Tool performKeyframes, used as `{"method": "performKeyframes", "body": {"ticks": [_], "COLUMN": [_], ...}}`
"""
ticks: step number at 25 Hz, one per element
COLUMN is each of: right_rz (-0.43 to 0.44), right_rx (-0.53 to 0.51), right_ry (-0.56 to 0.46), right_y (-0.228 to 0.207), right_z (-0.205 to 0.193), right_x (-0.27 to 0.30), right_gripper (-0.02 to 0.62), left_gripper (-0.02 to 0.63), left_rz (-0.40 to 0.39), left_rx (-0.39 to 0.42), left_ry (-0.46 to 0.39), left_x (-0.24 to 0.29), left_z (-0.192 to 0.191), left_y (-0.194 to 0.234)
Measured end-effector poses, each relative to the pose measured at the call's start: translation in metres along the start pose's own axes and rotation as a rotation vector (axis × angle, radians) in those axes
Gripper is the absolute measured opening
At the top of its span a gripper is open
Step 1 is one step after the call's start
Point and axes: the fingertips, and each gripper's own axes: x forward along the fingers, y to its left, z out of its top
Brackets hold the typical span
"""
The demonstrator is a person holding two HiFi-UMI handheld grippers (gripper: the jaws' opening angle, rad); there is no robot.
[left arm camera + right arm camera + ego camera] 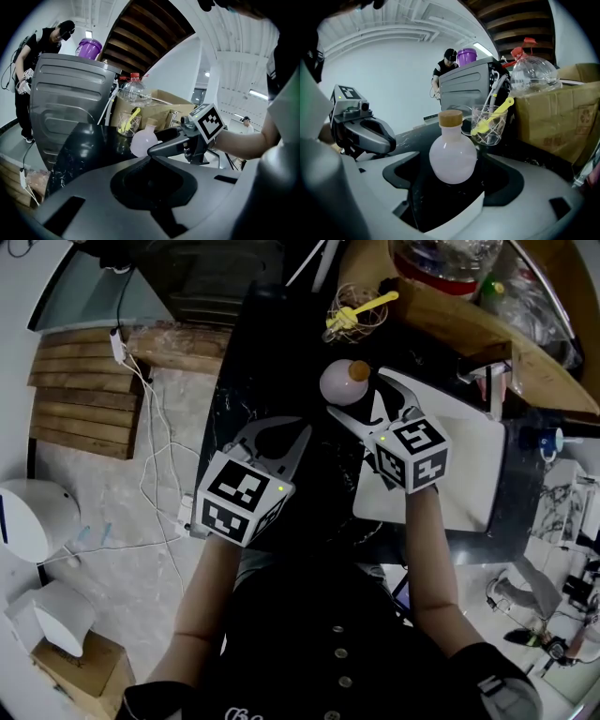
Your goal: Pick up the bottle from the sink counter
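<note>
At the lower centre of the head view, the left tongs sit back over the near edge of the black tabletop. Their jaws are closed together on nothing, which reads as this hand simply staying out of the way. Right of them and a little farther up the frame, the right tongs point forward with the jaws spread wide. The bottle, a round white flask with a cork stopper, stands upright on the tabletop in the gap between them. The jaws bracket its bulb on both sides, but I see no squeeze on it yet, so this looks like lining up for the grasp. The belly is wide and smooth, so closing low on it could let it slip; nearer the widest part seems safer. Just beyond the bottle, toward the top centre, a glass cup holds a yellow utensil. Farther still, at upper right, is a cardboard box.
</note>
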Motion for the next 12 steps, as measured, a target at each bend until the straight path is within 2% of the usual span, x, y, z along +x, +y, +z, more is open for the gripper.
{"method": "performKeyframes", "body": {"ticks": [12], "right_rz": [0.030], "right_rx": [-0.004], "right_ry": [0.076], "right_y": [-0.002], "right_z": [0.007], "right_x": [0.030], "right_gripper": [0.394], "left_gripper": [0.017], "left_rz": [0.008], "left_rx": [-0.036], "left_ry": [-0.054], "left_x": [-0.004], "left_z": [0.005], "left_y": [0.006]}}
